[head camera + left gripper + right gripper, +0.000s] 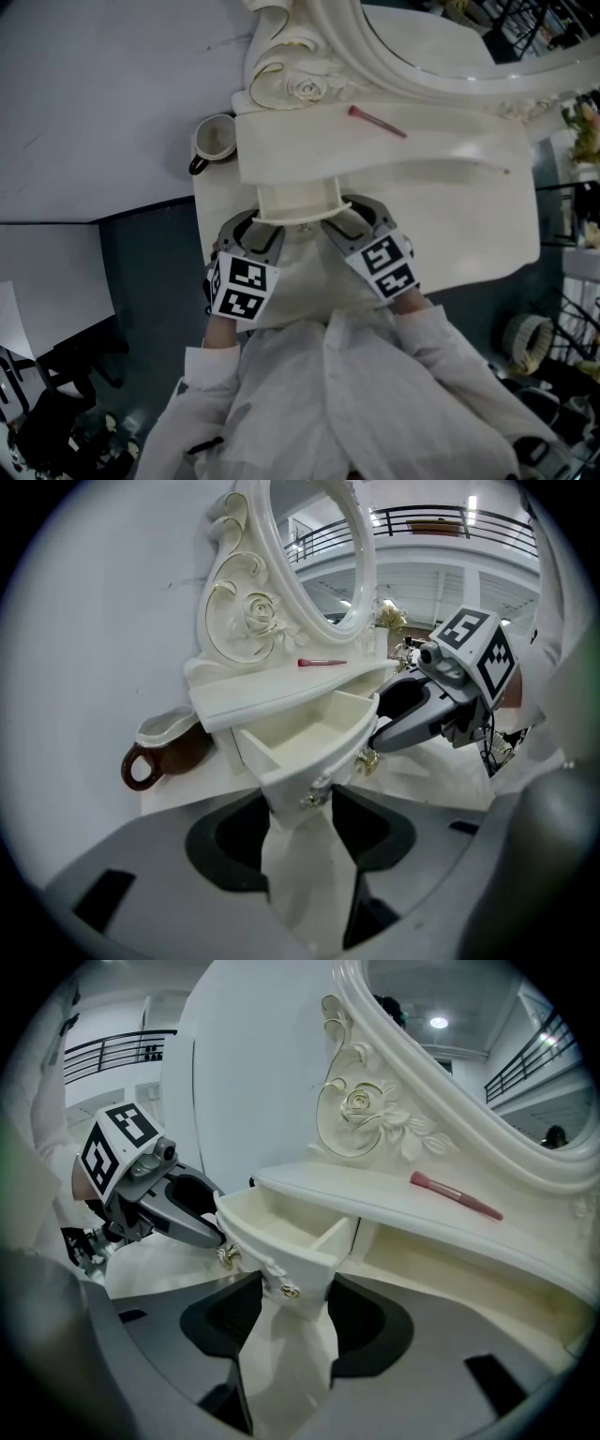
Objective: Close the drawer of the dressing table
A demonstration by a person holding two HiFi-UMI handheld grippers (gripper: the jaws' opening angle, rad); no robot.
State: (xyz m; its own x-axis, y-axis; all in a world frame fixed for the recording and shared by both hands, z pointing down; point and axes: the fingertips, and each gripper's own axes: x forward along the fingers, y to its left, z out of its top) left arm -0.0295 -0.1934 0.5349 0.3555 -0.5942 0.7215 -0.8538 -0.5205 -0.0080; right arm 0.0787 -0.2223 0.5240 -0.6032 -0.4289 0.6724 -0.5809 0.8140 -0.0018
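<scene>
Left hand-held gripper (302, 808) and right hand-held gripper (286, 1290) are both sitting wide open around front corners of the empty pulled-out drawer (298, 199).

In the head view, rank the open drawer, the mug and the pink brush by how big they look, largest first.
1. drawer
2. mug
3. pink brush: about as long as the mug is wide, but far thinner.
The drawer lies nearest the camera, so its lead may be partly nearness.

No readable txt, nos., brands or labels anywhere. Only signs: b/w square code marks on left tool (265, 228) & right tool (349, 221), patterns only, no letters.
</scene>
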